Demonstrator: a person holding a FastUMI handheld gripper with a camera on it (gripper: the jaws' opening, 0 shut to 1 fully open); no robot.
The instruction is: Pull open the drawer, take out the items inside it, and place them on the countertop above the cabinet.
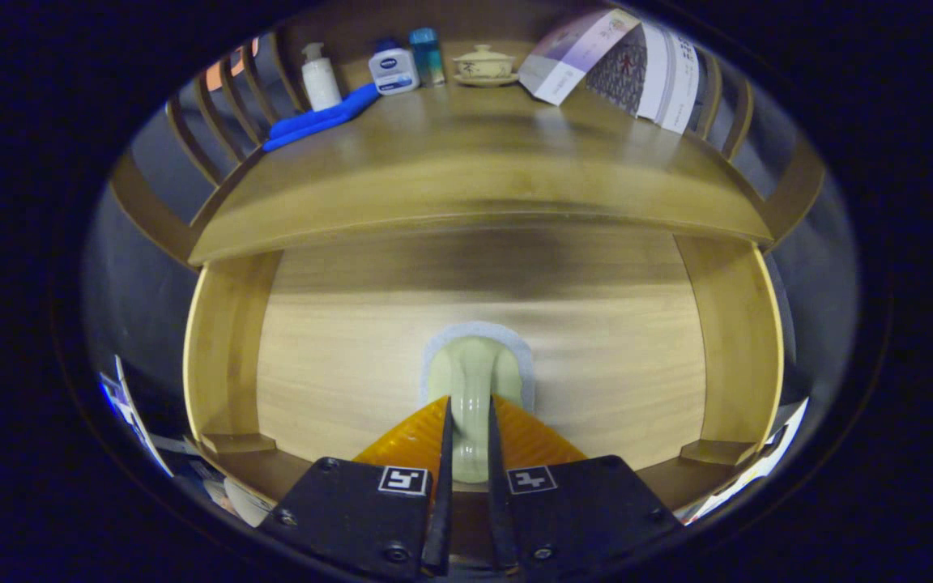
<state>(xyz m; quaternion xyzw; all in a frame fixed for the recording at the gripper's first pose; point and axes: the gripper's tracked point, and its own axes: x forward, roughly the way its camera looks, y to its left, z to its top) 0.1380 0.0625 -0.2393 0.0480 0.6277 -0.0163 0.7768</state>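
On the countertop [466, 174], along its far edge, stood a white pump bottle [320, 78], a white jar with a blue label [394, 71], a small blue bottle [427, 55] and a cream lidded cup on a saucer [483, 65]. A blue cloth [319, 119] lay beside the pump bottle, and folded paper leaflets [620, 65] leaned at the other end. Wooden rails ran along both sides of the countertop. Nothing stood between the gripper [466, 417] and the drawer. The drawer front [353, 364] was pale wood with a fine grain, under the countertop's edge, and whether it was pulled out at all could not be told. Its handle [473, 380], pale green and glossy, sat on a light backing plate in the middle of the front. The fingers were narrow and closed on this handle, one at each side
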